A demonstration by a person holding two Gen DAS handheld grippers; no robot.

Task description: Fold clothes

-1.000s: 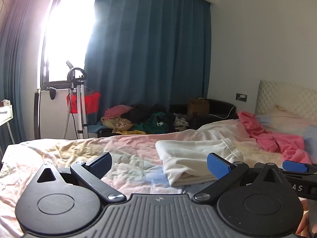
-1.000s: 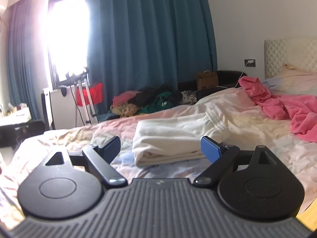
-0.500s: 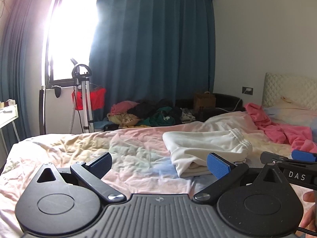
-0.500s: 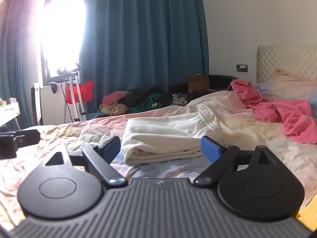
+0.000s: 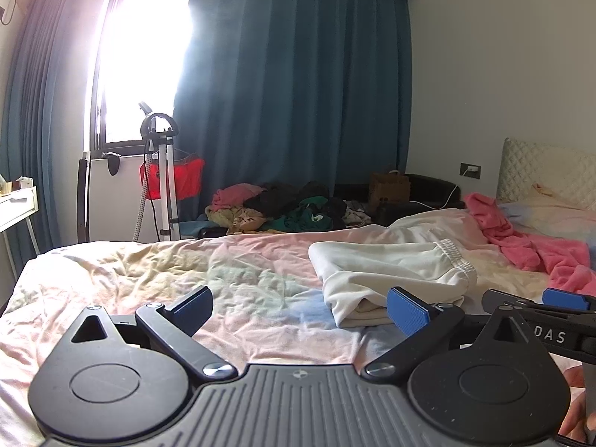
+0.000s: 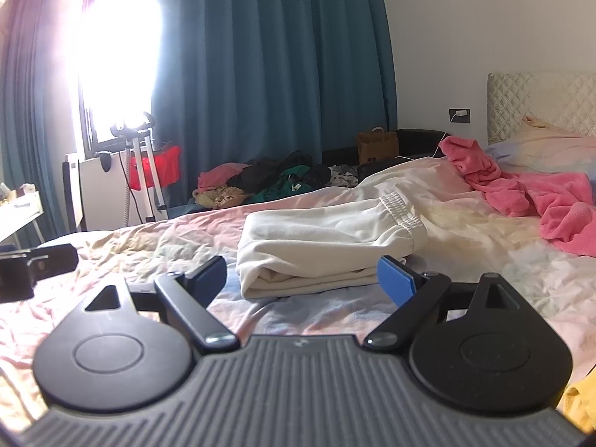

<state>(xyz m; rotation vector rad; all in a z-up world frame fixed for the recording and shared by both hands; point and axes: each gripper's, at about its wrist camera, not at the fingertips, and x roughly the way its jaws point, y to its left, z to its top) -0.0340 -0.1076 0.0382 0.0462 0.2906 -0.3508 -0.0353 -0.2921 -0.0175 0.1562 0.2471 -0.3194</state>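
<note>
Folded cream sweatpants (image 5: 391,272) lie on the bed, elastic waistband to the right; they also show in the right wrist view (image 6: 327,238). My left gripper (image 5: 300,307) is open and empty, hovering above the sheet to the left of the pants. My right gripper (image 6: 301,277) is open and empty, just in front of the folded pants. The right gripper's blue pad also shows at the right edge of the left wrist view (image 5: 564,298).
A pink garment (image 6: 521,190) lies crumpled on the bed (image 5: 149,279) toward the headboard (image 6: 540,100). A pile of clothes (image 5: 283,208) sits beyond the bed under the blue curtain. A garment steamer stand (image 5: 160,171) stands by the window. A yellow cloth (image 6: 581,398) shows at lower right.
Both grippers have drawn back and up from the folded pants, which now sit further away. Both stay open.
</note>
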